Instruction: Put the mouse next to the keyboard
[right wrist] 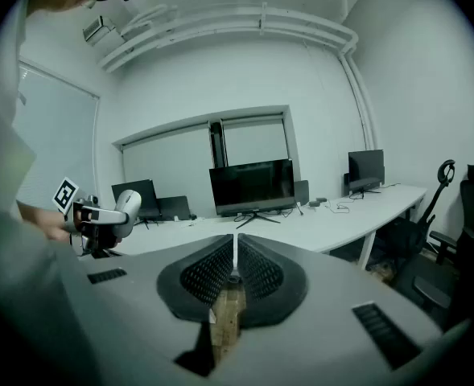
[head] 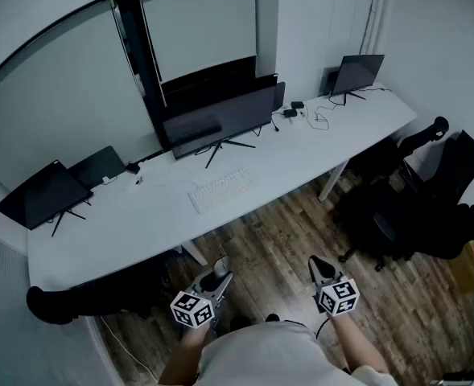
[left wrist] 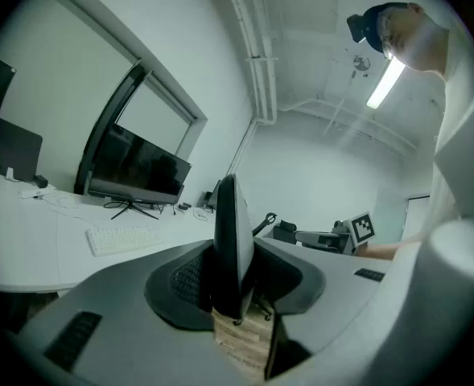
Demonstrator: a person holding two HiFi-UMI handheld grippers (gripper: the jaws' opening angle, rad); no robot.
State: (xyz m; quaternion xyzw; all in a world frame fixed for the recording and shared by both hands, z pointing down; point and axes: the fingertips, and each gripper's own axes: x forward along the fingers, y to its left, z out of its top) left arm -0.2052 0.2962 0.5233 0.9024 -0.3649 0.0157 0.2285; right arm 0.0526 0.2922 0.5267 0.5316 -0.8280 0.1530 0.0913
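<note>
The left gripper (head: 217, 275) has its fingers clamped on the mouse (left wrist: 232, 248); the keyboard (head: 220, 189) lies well ahead of them on the table (head: 140, 215). The right gripper (right wrist: 235, 265) has its fingers pressed together, empty.

Head camera high, gripper cameras low, all toward the desk (head: 301, 147)
The head view looks steeply down from well back. The left gripper (head: 218, 273) view and right gripper (head: 318, 265) view look low along their jaws across it; all three share the middle monitor (head: 220, 123), and each gripper view catches the other gripper.
</note>
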